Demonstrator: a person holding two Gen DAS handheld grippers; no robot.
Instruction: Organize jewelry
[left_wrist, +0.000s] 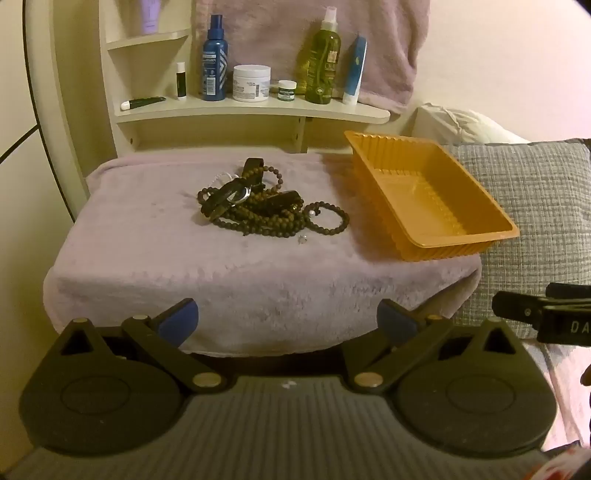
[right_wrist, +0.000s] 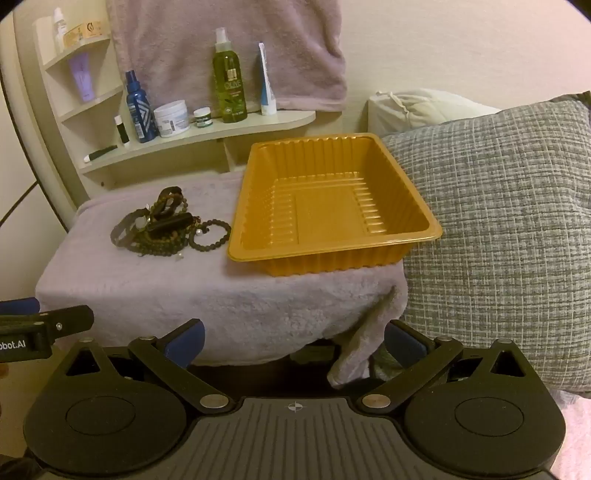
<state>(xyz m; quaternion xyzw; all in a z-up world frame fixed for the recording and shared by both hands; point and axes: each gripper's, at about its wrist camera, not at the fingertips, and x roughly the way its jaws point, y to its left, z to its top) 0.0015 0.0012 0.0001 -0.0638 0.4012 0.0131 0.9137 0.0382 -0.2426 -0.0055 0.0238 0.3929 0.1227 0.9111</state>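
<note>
Both grippers, left gripper (left_wrist: 288, 319) and right gripper (right_wrist: 293, 339), tilt downward with jaws released wide, empty; the tangled pile of dark beaded bracelets (left_wrist: 258, 201) lies far ahead on the lilac fleece-covered tabletop (left_wrist: 184, 266), left of the orange ribbed plastic tray (right_wrist: 332, 199).

Jewelry pile (left_wrist: 258, 203) lies left of tray (left_wrist: 476, 206), both on towel (left_wrist: 147, 266).

Left hand-held gripper (left_wrist: 288, 321) and right hand-held gripper (right_wrist: 293, 341): black linkage arms, blue pads, brass-coloured pivot screws, ribbed grey body.
</note>
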